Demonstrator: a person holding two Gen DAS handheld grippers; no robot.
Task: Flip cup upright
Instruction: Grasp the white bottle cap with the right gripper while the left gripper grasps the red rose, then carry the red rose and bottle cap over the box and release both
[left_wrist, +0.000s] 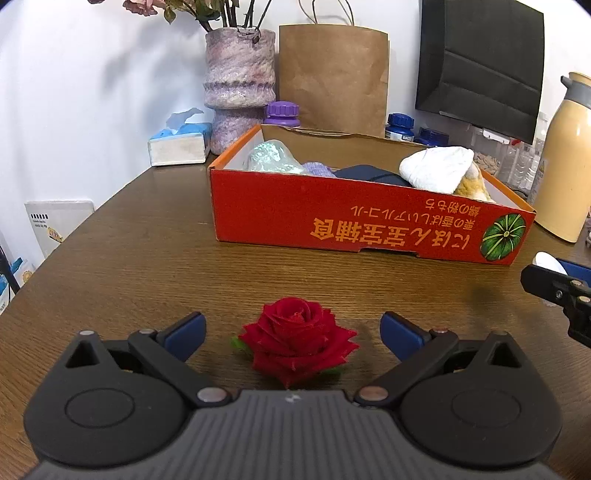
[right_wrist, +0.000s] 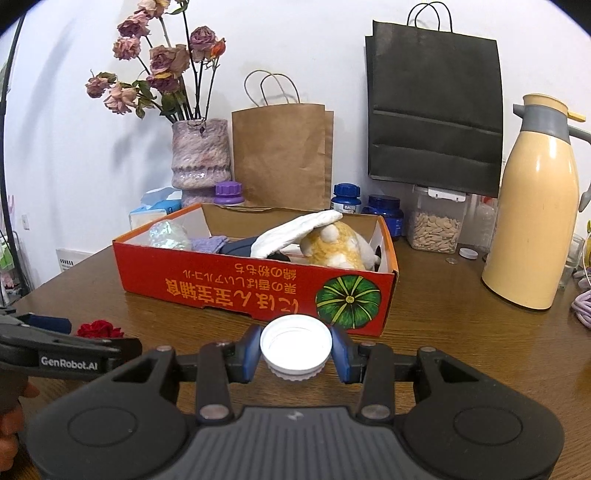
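A small white plastic cup (right_wrist: 295, 345) with a ribbed base sits between the blue pads of my right gripper (right_wrist: 295, 349), which is shut on it. Its open mouth faces up towards the camera. I cannot tell whether it touches the wooden table (right_wrist: 461, 332). In the left wrist view the same cup (left_wrist: 549, 261) shows as a white sliver at the right edge. My left gripper (left_wrist: 293, 319) is open, low over the table, its fingers either side of a red rose head (left_wrist: 295, 341) without touching it.
A red cardboard box (right_wrist: 236, 284) of soft items stands just behind the cup. Behind it are a vase of dried roses (right_wrist: 201, 155), paper bags (right_wrist: 280, 155), jars and a tissue box (left_wrist: 179, 142). A cream thermos (right_wrist: 532, 210) stands at the right. A hand (right_wrist: 11, 417) holds the left gripper.
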